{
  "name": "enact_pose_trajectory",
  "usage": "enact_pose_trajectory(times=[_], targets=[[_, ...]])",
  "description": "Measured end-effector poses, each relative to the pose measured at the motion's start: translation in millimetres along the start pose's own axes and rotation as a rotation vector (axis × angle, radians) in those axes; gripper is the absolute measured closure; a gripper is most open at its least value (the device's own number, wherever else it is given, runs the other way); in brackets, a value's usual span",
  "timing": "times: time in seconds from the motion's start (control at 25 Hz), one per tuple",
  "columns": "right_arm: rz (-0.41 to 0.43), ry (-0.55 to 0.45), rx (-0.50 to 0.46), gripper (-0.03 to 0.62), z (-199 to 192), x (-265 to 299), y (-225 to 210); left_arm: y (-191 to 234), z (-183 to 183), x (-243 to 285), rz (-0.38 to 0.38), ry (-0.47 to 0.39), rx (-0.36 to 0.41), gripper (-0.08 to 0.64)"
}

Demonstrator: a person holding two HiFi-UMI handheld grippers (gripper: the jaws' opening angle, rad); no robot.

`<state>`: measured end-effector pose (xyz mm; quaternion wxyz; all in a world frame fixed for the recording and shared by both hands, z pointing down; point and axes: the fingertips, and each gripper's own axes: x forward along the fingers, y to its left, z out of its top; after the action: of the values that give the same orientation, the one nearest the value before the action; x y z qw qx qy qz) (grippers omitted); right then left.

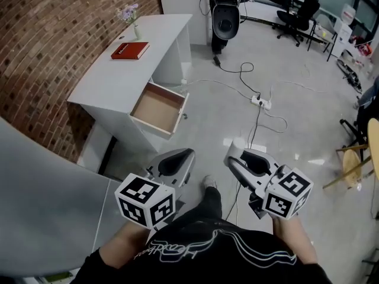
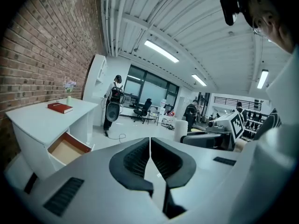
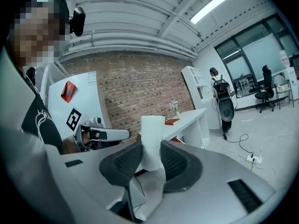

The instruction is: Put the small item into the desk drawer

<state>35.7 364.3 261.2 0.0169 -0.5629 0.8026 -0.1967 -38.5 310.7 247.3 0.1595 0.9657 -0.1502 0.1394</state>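
Observation:
A white desk [image 1: 121,78] stands against the brick wall, and its wooden drawer [image 1: 159,108] is pulled open and looks empty. My right gripper [image 3: 150,158] is shut on a small white cylinder [image 3: 152,141], which stands upright between the pads. In the head view that right gripper [image 1: 237,155] is held above the floor, to the right of the drawer and well short of it. My left gripper [image 1: 177,158] hovers beside it, closer to the drawer. In the left gripper view the left gripper [image 2: 150,146] has its jaws shut together with nothing between them.
A red book [image 1: 130,51] and a small flower vase [image 1: 135,28] sit on the desk top. A power strip [image 1: 260,102] with cables lies on the floor beyond my grippers. A black stand [image 1: 225,16], office chairs [image 1: 296,13] and a wooden stool [image 1: 361,158] ring the room.

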Motion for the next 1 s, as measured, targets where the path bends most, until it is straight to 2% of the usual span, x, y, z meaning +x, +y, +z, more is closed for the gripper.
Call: enact_pose_trajectory(times=[0.16,0.32,0.52,0.72,1.0], targets=[[0.013,0.032,0.037,0.451,11,52,-66,59,9,61,0.023,0.032,-0.029,0.536],[0.067,0.083,0.105,0.451,24,121,-134,130,27,126,0.061,0.039,-0.079,0.535],[0.101,0.202,0.059,0.451,46,215,-200,225,53,193,0.12,0.042,-0.161,0.537],[0.15,0.293,0.019,0.451,55,284,-230,291,61,222,0.165,0.048,-0.205,0.537],[0.234,0.378,-0.078,0.451,46,358,-236,350,44,213,0.273,-0.001,-0.29,0.537]])
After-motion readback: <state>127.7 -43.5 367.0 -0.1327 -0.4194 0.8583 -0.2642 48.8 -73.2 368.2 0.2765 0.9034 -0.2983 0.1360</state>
